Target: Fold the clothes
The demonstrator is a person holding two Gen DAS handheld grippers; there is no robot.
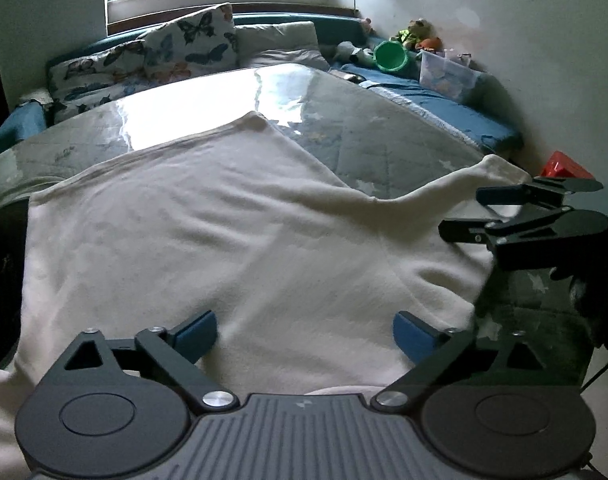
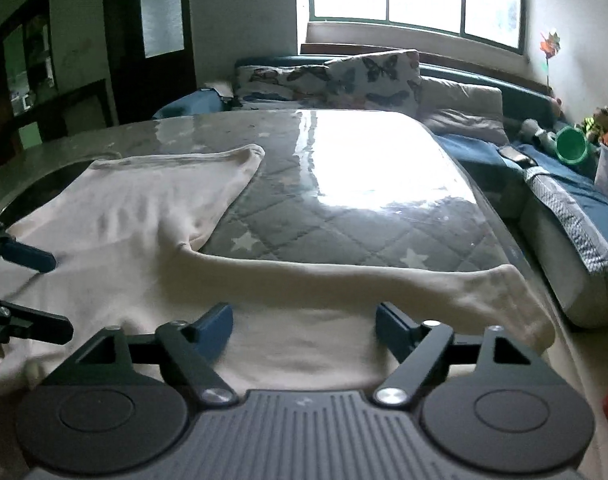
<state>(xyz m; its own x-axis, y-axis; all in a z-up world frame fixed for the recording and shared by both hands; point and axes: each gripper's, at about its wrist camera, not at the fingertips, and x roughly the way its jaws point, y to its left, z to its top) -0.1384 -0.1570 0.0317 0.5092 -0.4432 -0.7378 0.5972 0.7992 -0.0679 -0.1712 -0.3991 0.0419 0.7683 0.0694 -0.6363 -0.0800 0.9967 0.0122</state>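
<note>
A white long-sleeved garment [image 1: 223, 220] lies spread flat on the table [image 1: 384, 140], which has a grey quilted star cloth under clear plastic. One sleeve [image 2: 384, 280] stretches out to the right, its cuff near the table's right edge. My left gripper [image 1: 306, 332] hovers open over the garment's near part, nothing between its blue pads. My right gripper [image 2: 306, 324] is open too, just above the cloth in front of the sleeve. In the left wrist view the right gripper [image 1: 462, 210] shows at the right edge, near the sleeve [image 1: 464, 180]. The left gripper [image 2: 59, 294] shows at the left of the right wrist view.
Behind the table a blue couch holds butterfly pillows [image 1: 191, 44], soft toys, a green bucket [image 1: 390, 56] and a clear plastic box [image 1: 448, 76]. A red object [image 1: 560, 166] sits low at the right. A dark door and cabinet [image 2: 63, 80] stand at the left, a window behind.
</note>
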